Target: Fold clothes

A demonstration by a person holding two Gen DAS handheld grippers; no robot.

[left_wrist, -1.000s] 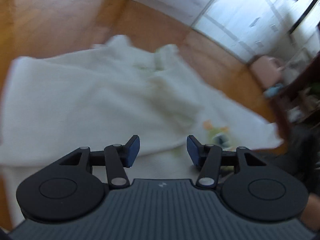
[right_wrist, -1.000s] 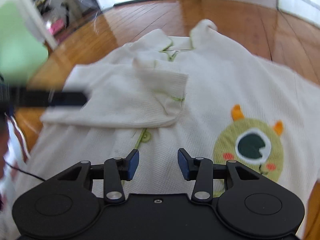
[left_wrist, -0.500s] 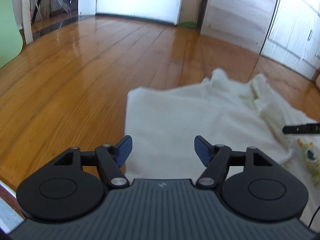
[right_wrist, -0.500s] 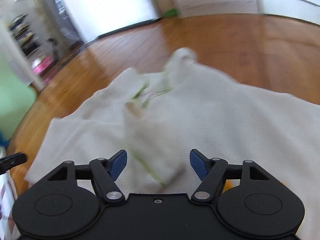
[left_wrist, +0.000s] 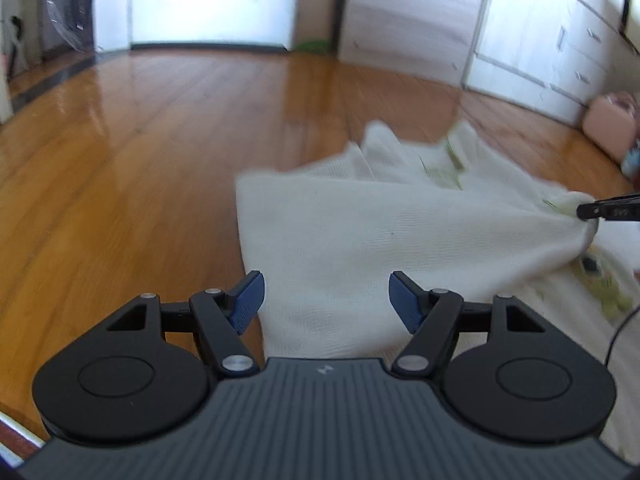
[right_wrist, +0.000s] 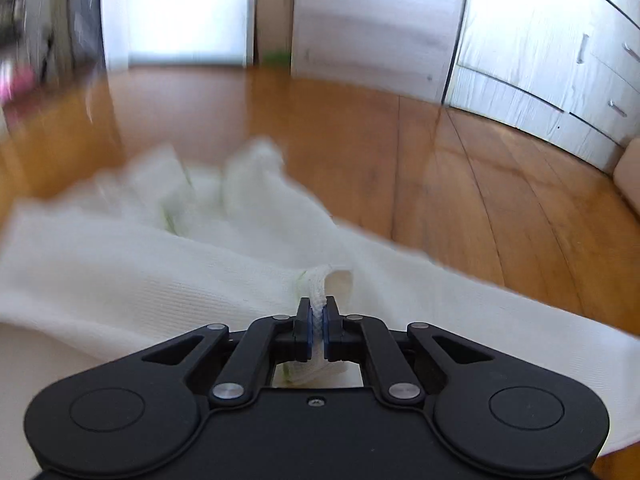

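We see the left gripper [left_wrist: 326,296] with blue pads wide apart above a cream knit garment [left_wrist: 400,240] spread on a wooden floor [left_wrist: 140,152]. At three o'clock, the right gripper's black tip [left_wrist: 608,211] pinches a raised fold. White cabinets [left_wrist: 540,40] stand at one o'clock.

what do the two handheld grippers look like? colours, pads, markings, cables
Both the left gripper and right gripper are matte black: two round disc housings, scissor-style link arms with silver pivot pins, and blue pads on the fingers. The left body is dark grey with ribbed lines and a small white logo; the right body is smooth black with a centre screw. A thin dark cable shows in the left view.
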